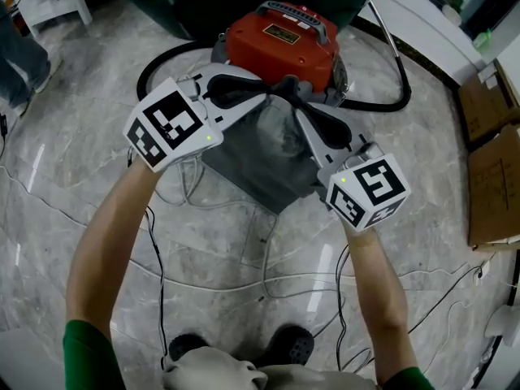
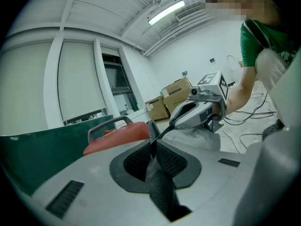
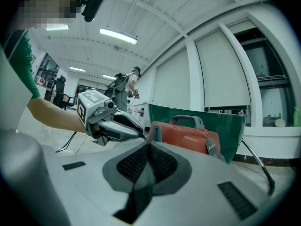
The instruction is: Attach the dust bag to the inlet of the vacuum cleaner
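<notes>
Left gripper [image 1: 270,90] and right gripper [image 1: 296,104] both pinch the bag [image 1: 272,153] by its top edge. I see its length running from the vacuum [image 1: 280,39] back toward me.

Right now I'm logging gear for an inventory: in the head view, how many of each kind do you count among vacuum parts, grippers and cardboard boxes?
Red vacuum cleaner: 1
Grey dust bag: 1
Black hose: 1
Left hand-held gripper and right hand-held gripper: 2
Cardboard boxes: 2
Total: 7
</notes>
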